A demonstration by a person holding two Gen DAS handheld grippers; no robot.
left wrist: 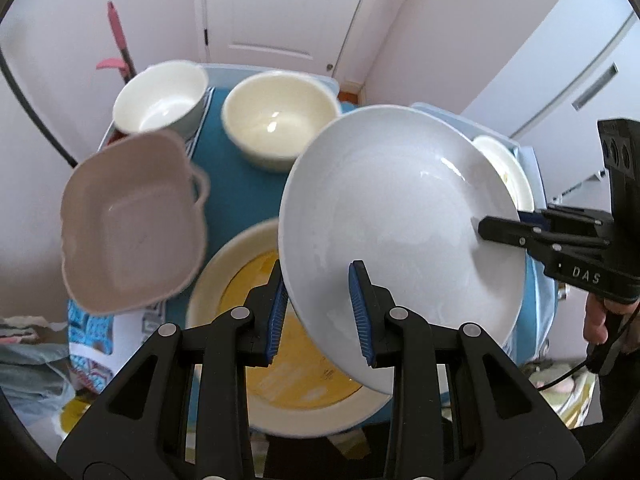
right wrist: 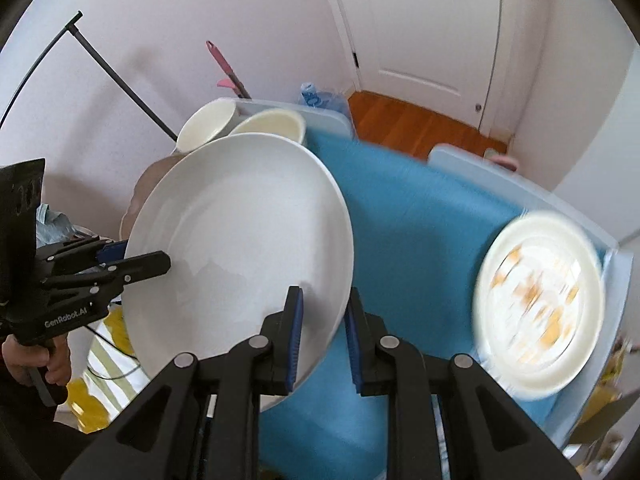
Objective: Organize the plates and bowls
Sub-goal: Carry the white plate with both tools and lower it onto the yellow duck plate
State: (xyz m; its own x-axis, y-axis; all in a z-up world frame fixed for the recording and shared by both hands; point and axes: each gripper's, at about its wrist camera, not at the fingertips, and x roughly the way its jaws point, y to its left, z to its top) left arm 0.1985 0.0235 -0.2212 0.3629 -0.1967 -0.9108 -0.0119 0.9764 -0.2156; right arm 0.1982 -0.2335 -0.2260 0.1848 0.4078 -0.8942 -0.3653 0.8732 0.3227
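Above the blue cloth (right wrist: 420,216), we hold the large white plate (left wrist: 400,220) in both the left gripper (left wrist: 318,312) and the right gripper (right wrist: 322,336), each clamped on its rim (bowls still scattered, sorting barely begun).

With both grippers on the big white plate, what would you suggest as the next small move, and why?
Probably lower the white plate onto the yellow-centred plate beneath it. Both the left gripper and the right gripper pinch its rim on opposite sides, it hangs tilted above the blue cloth, and similar plates belong stacked.

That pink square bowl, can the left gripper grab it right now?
Probably not yet. The left gripper and the right gripper are both clamped on the white plate; the pink square bowl sits off to its left.
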